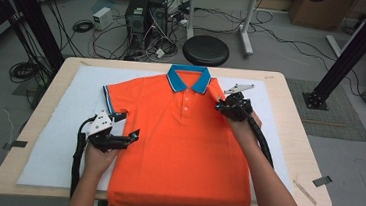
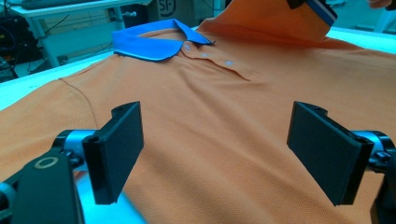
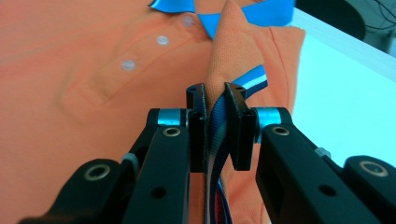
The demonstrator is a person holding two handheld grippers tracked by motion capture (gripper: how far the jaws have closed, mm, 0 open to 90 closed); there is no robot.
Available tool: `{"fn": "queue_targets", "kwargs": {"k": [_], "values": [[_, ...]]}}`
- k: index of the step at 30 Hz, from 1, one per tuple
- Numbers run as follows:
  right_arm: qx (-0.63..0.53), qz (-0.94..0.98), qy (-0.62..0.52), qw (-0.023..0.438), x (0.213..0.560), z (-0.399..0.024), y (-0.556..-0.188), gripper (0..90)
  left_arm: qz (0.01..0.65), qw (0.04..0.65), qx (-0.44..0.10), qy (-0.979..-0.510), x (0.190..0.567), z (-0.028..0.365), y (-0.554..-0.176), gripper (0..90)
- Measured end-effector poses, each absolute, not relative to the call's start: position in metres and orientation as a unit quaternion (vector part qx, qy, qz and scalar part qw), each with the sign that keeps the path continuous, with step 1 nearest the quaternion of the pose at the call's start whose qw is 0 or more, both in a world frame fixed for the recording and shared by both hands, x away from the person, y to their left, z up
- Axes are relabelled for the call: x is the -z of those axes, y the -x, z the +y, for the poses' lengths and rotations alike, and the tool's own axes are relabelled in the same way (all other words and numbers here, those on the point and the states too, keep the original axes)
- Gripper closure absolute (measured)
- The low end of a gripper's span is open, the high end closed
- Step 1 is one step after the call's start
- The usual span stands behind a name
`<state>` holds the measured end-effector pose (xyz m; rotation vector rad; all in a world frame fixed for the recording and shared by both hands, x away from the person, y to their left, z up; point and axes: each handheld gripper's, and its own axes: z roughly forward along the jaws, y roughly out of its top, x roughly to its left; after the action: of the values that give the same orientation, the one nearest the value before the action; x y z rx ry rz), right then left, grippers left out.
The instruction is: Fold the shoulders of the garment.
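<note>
An orange polo shirt with a blue collar lies face up on a white mat, buttons showing. My right gripper is shut on the shirt's right sleeve, pinching the blue-striped cuff between its jaws. That sleeve is lifted and drawn in over the chest. My left gripper stands open just above the shirt's left side, below the left sleeve. Its two black pads are far apart, with only flat orange cloth under them.
The white mat covers most of the wooden table. Bits of tape lie near the table's right front corner. Beyond the far edge stand a black stool, a computer tower and tangled cables on the floor.
</note>
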<state>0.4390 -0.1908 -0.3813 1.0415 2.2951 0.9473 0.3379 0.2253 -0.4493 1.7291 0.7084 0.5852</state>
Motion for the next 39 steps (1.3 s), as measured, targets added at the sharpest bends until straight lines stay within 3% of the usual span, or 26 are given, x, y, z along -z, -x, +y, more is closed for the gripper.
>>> {"fn": "queue_targets", "kwargs": {"k": [8,14,22,24,30,33,36,39], "values": [[-0.334,0.844,-0.358,0.220,0.385,-0.176,-0.436,80.0,0.300,0.560,-0.247,-0.732,0.449,0.226,-0.338,18.7],[-0.377,0.836,-0.349,0.191,0.382,-0.176,-0.431,66.7,0.300,0.560,-0.247,-0.732,0.449,0.226,-0.338,18.7],[-0.379,0.826,-0.372,0.191,0.383,-0.186,-0.432,60.2,0.301,0.558,-0.247,-0.733,0.449,0.226,-0.338,18.7],[-0.377,0.831,-0.369,0.179,0.391,-0.180,-0.433,54.2,0.301,0.558,-0.248,-0.732,0.449,0.225,-0.338,18.7],[-0.354,0.845,-0.363,0.168,0.408,-0.160,-0.436,52.0,0.301,0.558,-0.248,-0.732,0.449,0.225,-0.338,18.7],[-0.341,0.851,-0.366,0.160,0.420,-0.153,-0.441,58.1,0.300,0.558,-0.249,-0.733,0.449,0.226,-0.338,18.7],[-0.324,0.858,-0.366,0.158,0.428,-0.149,-0.443,77.0,0.301,0.560,-0.247,-0.731,0.449,0.226,-0.338,18.7],[-0.324,0.860,-0.357,0.165,0.430,-0.147,-0.441,88.4,0.301,0.560,-0.247,-0.731,0.449,0.226,-0.338,18.7]]}}
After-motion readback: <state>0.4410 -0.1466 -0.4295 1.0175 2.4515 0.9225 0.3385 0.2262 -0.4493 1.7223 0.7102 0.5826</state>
